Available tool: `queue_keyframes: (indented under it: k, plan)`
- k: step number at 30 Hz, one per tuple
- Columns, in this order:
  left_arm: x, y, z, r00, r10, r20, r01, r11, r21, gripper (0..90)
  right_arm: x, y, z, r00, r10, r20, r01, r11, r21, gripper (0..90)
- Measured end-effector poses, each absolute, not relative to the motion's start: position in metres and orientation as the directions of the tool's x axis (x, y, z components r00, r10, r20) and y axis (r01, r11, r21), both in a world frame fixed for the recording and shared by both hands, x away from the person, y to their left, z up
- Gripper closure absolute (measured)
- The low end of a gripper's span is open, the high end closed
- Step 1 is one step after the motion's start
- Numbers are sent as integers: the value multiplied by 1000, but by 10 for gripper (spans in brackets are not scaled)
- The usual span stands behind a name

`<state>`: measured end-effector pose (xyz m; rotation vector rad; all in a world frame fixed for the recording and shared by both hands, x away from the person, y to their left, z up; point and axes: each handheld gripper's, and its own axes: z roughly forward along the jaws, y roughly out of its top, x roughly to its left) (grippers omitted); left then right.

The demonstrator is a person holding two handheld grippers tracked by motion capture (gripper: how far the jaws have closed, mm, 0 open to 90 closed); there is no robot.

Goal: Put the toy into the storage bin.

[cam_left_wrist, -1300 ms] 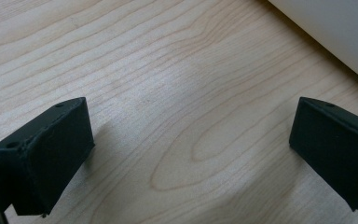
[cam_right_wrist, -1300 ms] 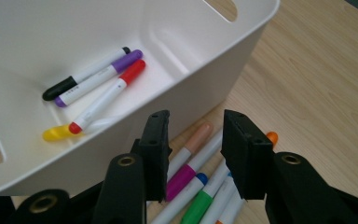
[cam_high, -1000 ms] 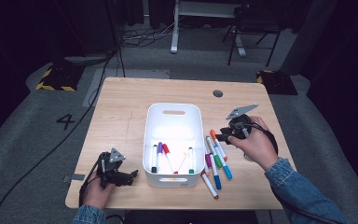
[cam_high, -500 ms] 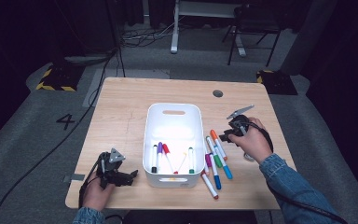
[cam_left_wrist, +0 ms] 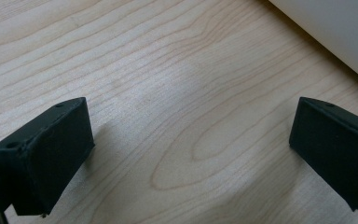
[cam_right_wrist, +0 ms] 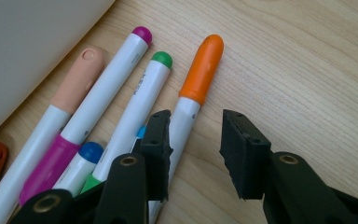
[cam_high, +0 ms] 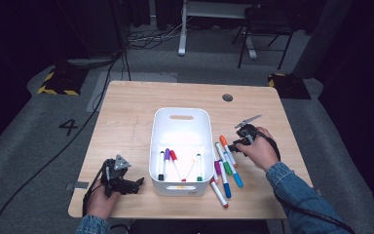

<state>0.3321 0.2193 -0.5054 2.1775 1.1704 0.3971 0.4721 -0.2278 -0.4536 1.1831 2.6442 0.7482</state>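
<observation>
High view: right tongs [cam_high: 235, 144] low over a loose row of markers on the wooden surface [cam_high: 131, 105], just right of the white bin [cam_high: 180, 114]; lower and nearer the markers than a second ago. Orange marker [cam_high: 222, 142] at the far end of that row, white barrel, orange cap, near the tong tips. More markers inside the bin at its near end. Left tongs [cam_high: 135, 184] parked near the front left corner, same place as before, close to the bin's near left corner. Wide bare wood behind the bin and along the left side; front edge close below the left hand [cam_high: 101, 201].

Left gripper view: left tongs [cam_left_wrist: 191, 154] spread wide, bare wood grain between, nothing pinched; bin wall [cam_left_wrist: 335, 32] at upper right.

Right gripper view: right tongs [cam_right_wrist: 195, 140] partly spread, pinching nothing yet; orange marker [cam_right_wrist: 200, 70] lying flat, barrel just inside the left jaw, touching or nearly so, right jaw clear over bare wood. Beside it, green-capped [cam_right_wrist: 140, 100], magenta-capped [cam_right_wrist: 107, 79] and peach-capped [cam_right_wrist: 77, 79] markers, packed side by side toward the bin. Open wood to the right.
</observation>
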Motion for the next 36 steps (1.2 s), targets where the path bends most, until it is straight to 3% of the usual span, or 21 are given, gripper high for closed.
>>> queue_keyframes:
  k: [11,18,36]
  plan:
    - [332,219,-505,560,828,-29,638,-409,652,0,479,-222,-464,-674,736,53,662,571,484,648]
    - [332,219,-505,560,828,-30,639,-409,652,0,477,-225,-470,-650,759,48,689,562,458,765]
    - [332,219,-505,560,828,-29,638,-409,652,0,471,-226,-449,-649,761,20,674,562,480,773]
